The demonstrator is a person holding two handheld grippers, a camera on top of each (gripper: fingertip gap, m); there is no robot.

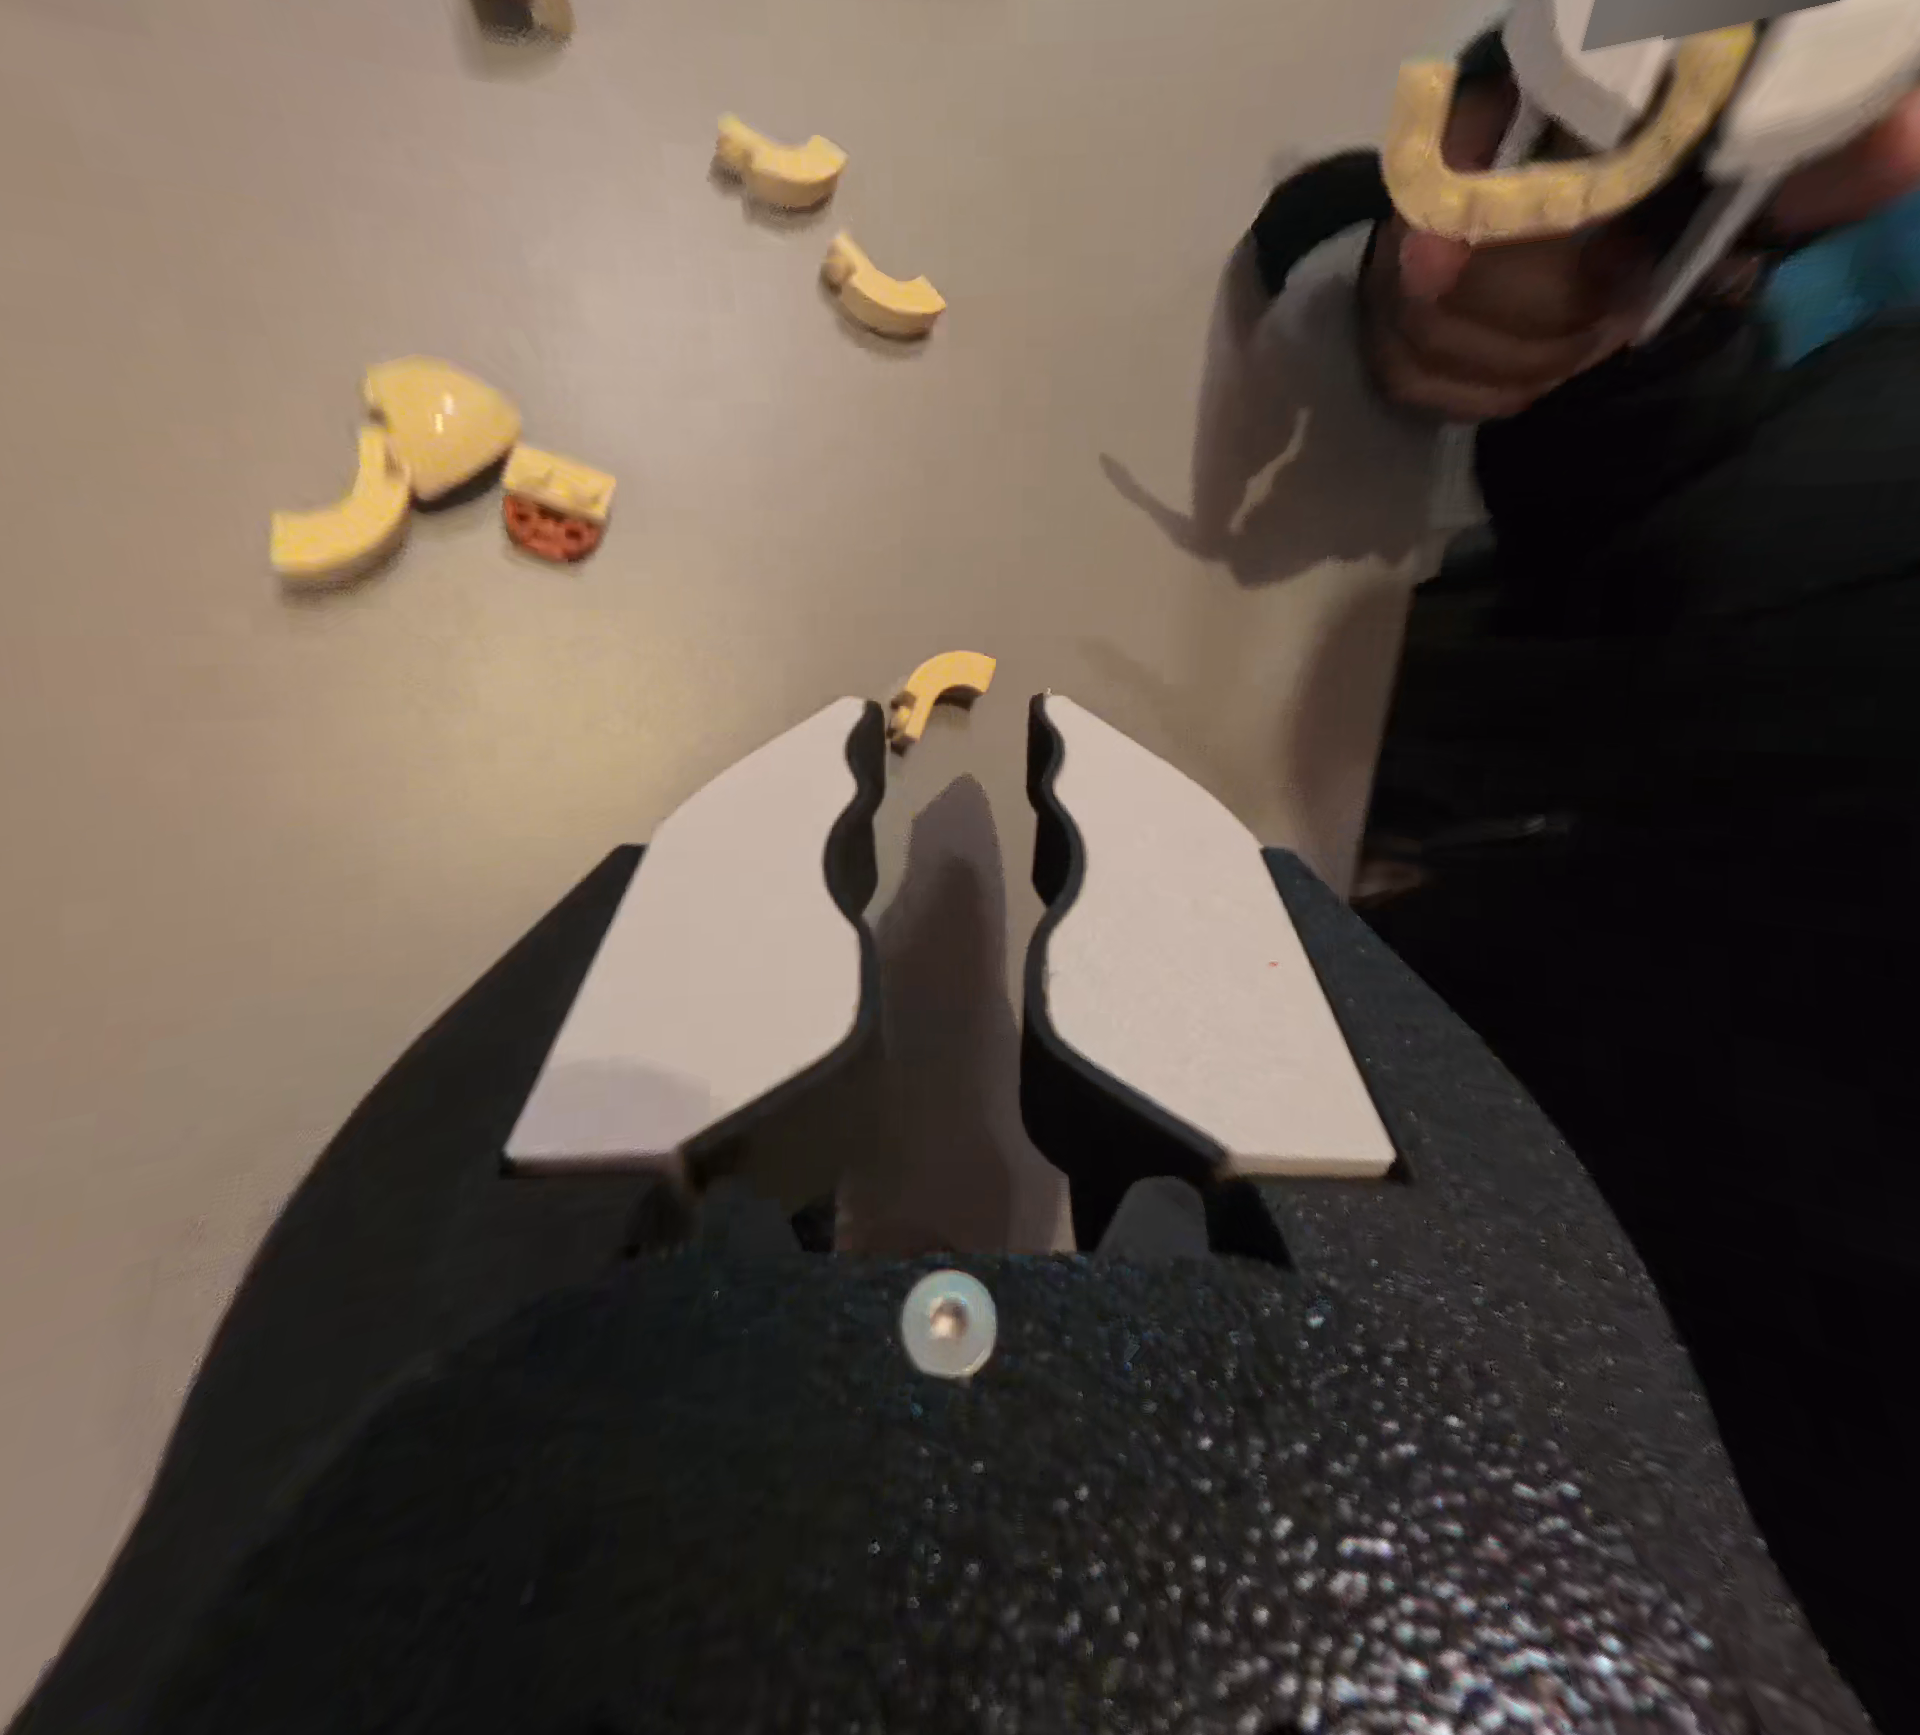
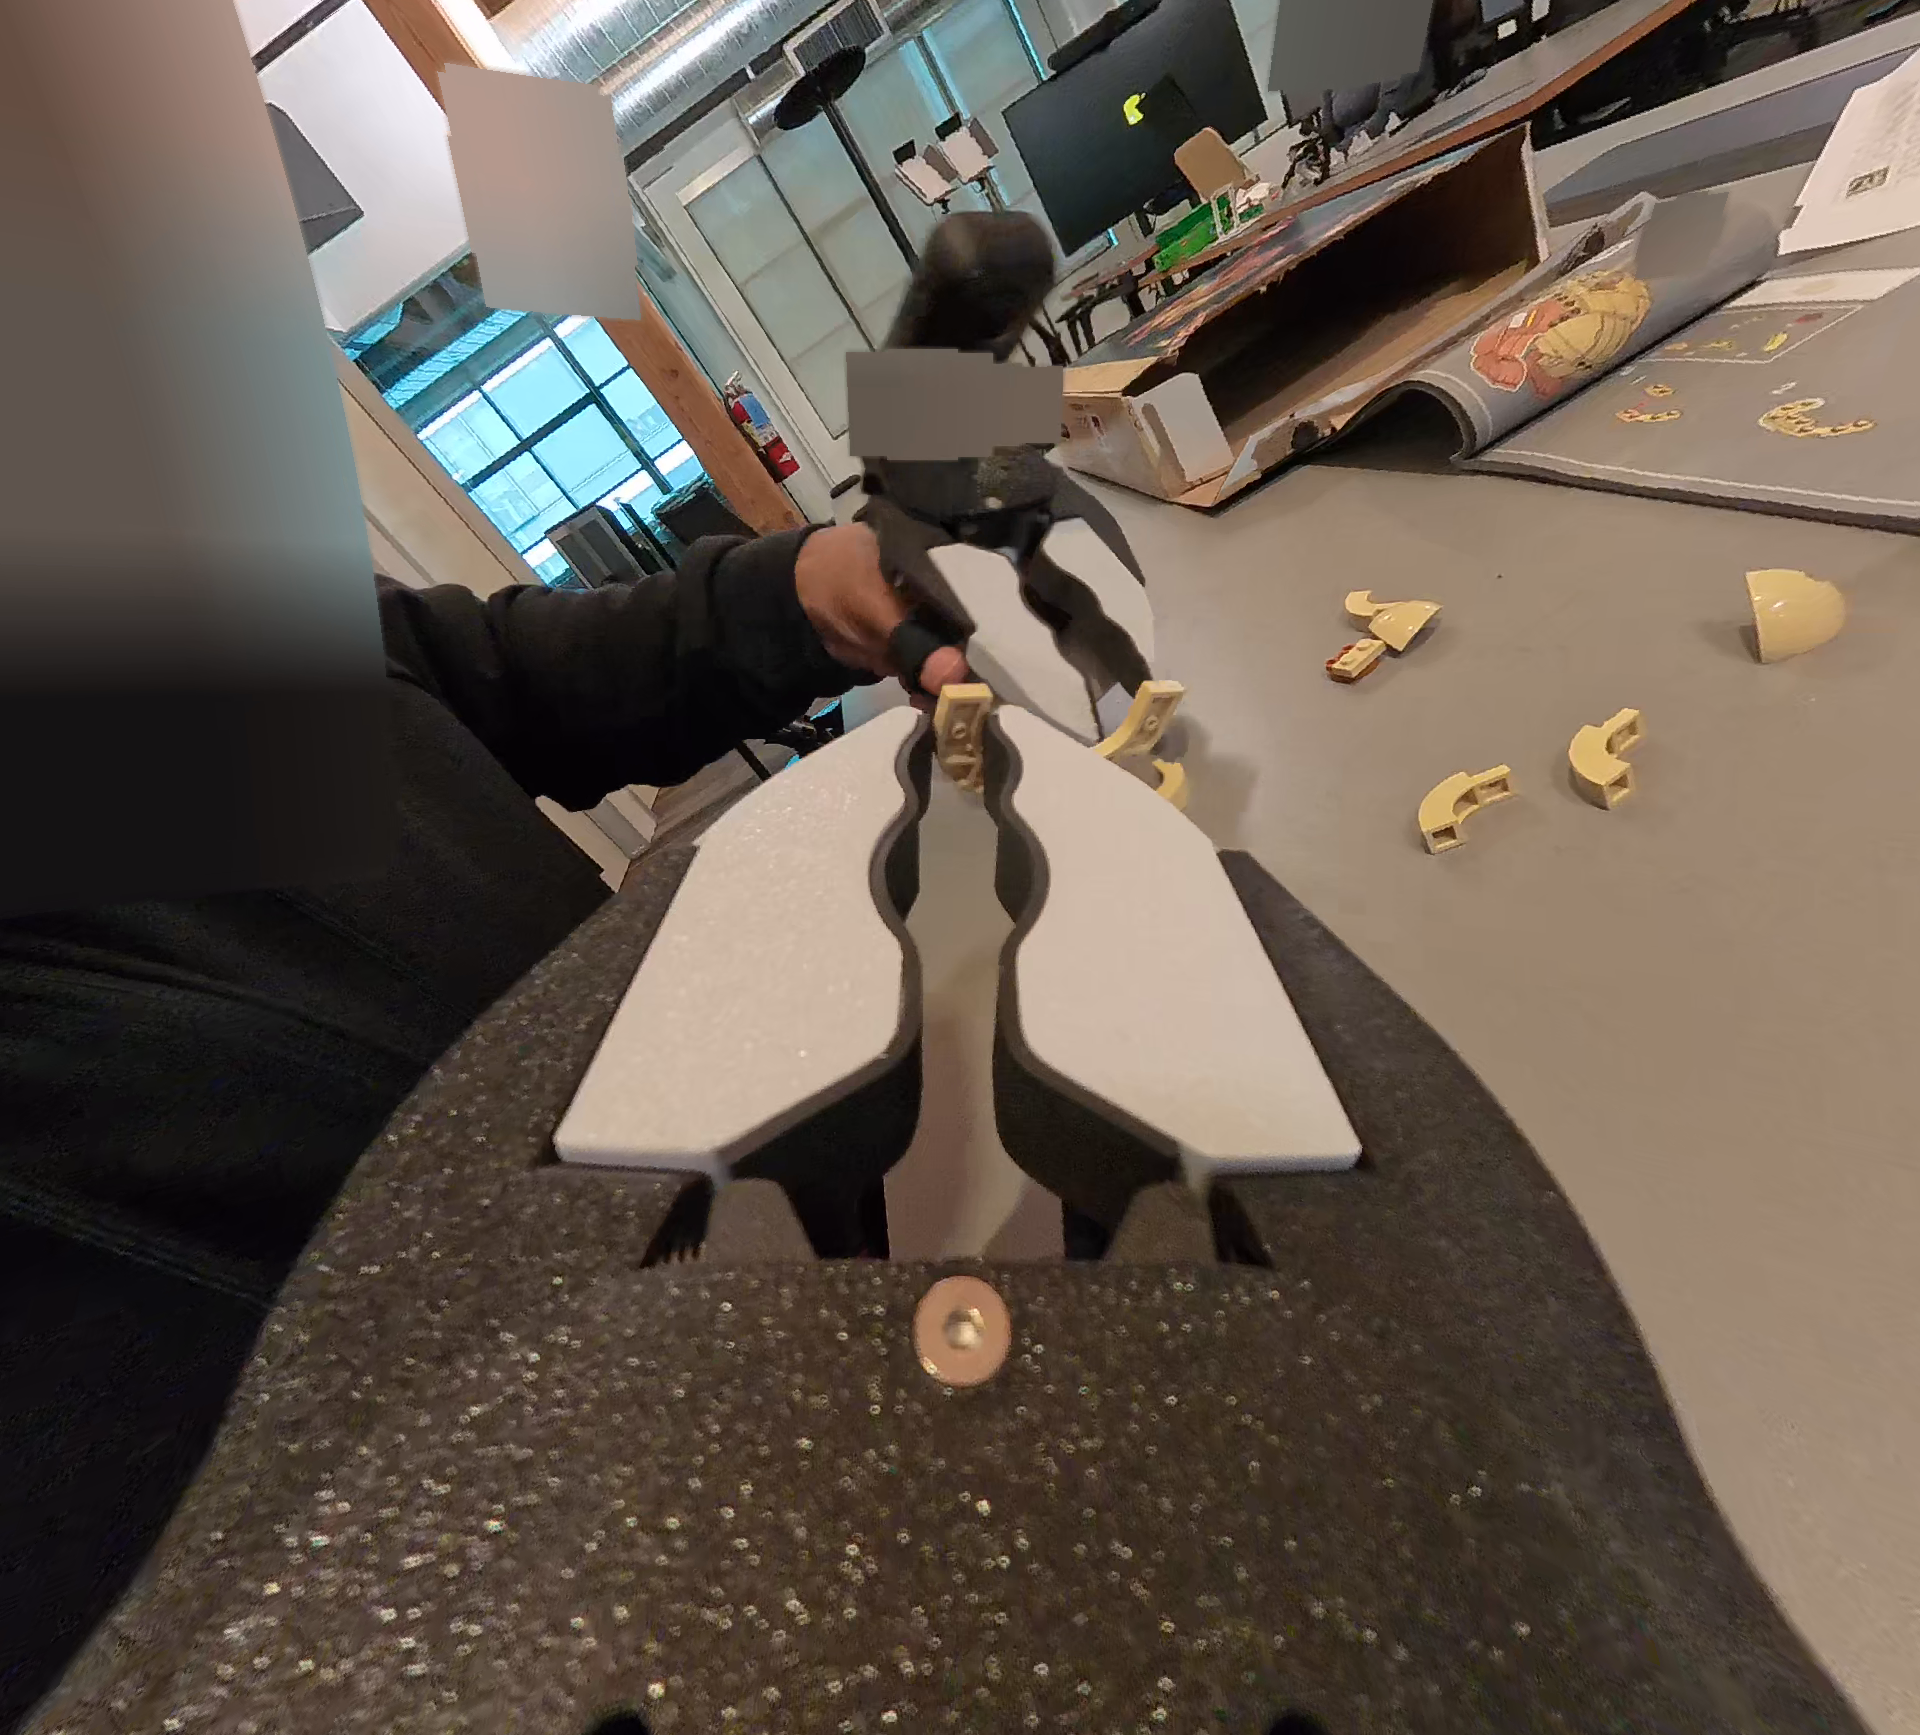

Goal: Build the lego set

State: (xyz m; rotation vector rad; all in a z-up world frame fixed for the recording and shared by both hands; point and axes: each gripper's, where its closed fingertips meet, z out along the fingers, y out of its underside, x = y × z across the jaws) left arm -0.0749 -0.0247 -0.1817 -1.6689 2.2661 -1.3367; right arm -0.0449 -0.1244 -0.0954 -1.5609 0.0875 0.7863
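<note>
A tan U-shaped brick assembly (image 2: 961, 735) is clamped between the pads of the right tool (image 2: 961, 755), raised above the grey worktop (image 2: 1558, 1010). At its 1 o'clock, the left tool (image 1: 956, 709) is parted with nothing held, a small tan curved piece (image 1: 940, 683) lying just beside its left fingertip (image 1: 857, 729). If that piece is to be gripped, it is best centred between the pads; no writing is legible.

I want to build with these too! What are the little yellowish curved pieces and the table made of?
The curved pieces look like hard, smooth plastic building bricks: tan, slightly shiny, with moulded square holes in their ends. The dome piece has a glossy highlight, so probably the same plastic. The table looks like a matte grey laminate or painted board: flat, even, no grain; I cannot tell which.
</note>
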